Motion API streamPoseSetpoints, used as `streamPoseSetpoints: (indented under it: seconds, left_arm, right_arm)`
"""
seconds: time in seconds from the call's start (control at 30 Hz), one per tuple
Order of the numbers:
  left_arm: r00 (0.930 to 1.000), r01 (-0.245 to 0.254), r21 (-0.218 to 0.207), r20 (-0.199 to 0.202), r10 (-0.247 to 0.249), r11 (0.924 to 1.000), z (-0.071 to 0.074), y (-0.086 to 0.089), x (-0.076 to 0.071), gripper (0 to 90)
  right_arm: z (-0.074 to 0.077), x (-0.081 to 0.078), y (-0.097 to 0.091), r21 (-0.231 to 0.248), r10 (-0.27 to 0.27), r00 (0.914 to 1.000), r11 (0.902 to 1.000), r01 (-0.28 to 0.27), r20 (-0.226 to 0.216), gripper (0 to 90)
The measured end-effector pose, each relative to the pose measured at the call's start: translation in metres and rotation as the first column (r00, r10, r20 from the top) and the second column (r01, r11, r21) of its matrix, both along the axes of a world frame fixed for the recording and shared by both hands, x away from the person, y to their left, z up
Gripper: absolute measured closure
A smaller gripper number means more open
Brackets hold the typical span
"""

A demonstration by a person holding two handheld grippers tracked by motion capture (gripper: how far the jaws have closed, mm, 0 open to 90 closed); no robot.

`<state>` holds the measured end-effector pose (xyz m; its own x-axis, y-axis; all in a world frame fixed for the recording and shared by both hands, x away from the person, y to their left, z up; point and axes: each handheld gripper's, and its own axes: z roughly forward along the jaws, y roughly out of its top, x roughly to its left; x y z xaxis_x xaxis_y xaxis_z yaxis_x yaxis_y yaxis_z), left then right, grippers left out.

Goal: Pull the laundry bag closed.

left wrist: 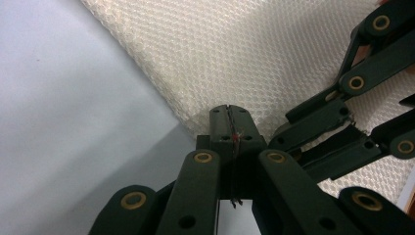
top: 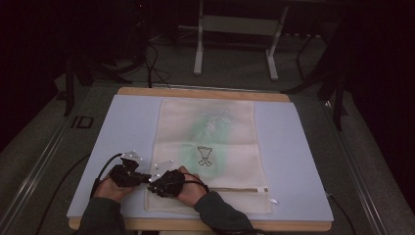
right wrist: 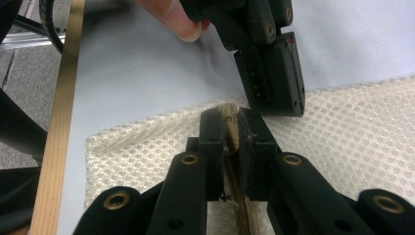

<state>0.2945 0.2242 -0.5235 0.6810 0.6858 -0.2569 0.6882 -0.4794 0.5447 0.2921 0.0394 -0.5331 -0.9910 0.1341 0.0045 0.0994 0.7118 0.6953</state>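
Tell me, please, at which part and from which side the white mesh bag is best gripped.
Probably at the near left corner of the mesh bag, coming in from the table's near edge. The bag lies flat, so only its thin edge fits between jaws; both the left gripper and right gripper pinch there.

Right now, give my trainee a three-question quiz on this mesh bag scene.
1. True or false: the left gripper is shut on the mesh bag's edge.
2. What does the bag lie on?
A wooden floor
B pale blue mat
C metal tray
3. Which end of the bag do both grippers work at, near or far from the person?

Key: 1 true. 2 B. 3 near, where the right gripper pinches it too.
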Motion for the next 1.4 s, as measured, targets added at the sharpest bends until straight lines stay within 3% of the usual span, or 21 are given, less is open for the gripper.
streamPoseSetpoints:
  seconds: [0.67, 1.4]
  left_arm:
    - [0.9999, 0.008, 0.013, 0.01, -0.009, 0.9999, 0.001, -0.001, 0.0, 89.9]
    - [0.9997, 0.017, 0.027, 0.016, -0.017, 0.9995, 0.001, -0.003, 0.0, 89.9]
  right_arm:
    - [0.003, -0.001, -0.008, -0.02, -0.006, 1.0, 0.9998, 0.006, -0.003, 82.2]
    - [0.008, -0.007, -0.011, -0.064, -0.011, 0.9995, 0.9979, 0.013, 0.029, 82.1]
